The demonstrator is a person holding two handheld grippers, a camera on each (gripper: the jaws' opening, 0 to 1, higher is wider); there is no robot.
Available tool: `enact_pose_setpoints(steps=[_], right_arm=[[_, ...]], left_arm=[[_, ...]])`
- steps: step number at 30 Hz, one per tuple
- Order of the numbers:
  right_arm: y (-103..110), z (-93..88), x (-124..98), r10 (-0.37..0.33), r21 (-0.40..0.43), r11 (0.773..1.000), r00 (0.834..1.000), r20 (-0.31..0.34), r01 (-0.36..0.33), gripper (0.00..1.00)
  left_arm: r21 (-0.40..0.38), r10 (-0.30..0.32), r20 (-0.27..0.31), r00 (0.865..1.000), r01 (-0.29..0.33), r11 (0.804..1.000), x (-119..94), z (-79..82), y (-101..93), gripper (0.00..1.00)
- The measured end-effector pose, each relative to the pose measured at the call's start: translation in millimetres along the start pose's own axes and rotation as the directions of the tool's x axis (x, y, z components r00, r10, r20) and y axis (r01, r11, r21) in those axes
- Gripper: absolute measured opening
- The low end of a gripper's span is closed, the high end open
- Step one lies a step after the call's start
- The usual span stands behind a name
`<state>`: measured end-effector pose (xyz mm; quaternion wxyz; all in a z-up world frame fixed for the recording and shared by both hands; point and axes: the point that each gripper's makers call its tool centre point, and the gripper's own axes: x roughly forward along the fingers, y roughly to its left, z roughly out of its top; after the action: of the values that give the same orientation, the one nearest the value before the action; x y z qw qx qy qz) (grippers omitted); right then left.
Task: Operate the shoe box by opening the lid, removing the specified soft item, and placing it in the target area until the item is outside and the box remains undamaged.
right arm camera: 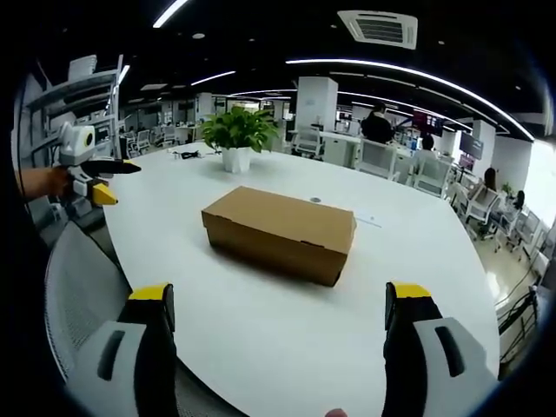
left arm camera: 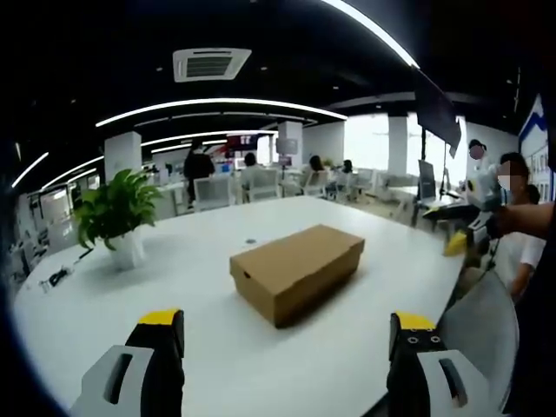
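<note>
So far nothing is done. In the left gripper view, my left tongs [left arm camera: 287, 334] stand wide apart and empty, well short of the shoe box [left arm camera: 297, 269], which sits closed near the middle of the white counter [left arm camera: 200, 287]. It is plain brown cardboard, matte, sharp-edged, lid seated flush. A leafy potted plant [left arm camera: 117, 217] stands beyond.

In the right gripper view, my right tongs [right arm camera: 280, 321] also gape, holding nothing; the box lies apart, ahead. Opening, taking out the soft item and placing it all remain, I judge.
</note>
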<state>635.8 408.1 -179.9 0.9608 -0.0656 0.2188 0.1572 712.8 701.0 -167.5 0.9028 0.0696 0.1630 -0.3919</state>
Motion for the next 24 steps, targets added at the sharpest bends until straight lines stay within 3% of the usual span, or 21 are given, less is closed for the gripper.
enact_pose_setpoints(steps=[24], right_arm=[[-8, 1.7, 12, 0.041, -0.019, 0.999, 0.999, -0.019, -0.042, 0.96]], left_arm=[[0.011, -0.011, -0.033, 0.999, 0.012, 1.000, 13, -0.6, -4.0, 0.99]])
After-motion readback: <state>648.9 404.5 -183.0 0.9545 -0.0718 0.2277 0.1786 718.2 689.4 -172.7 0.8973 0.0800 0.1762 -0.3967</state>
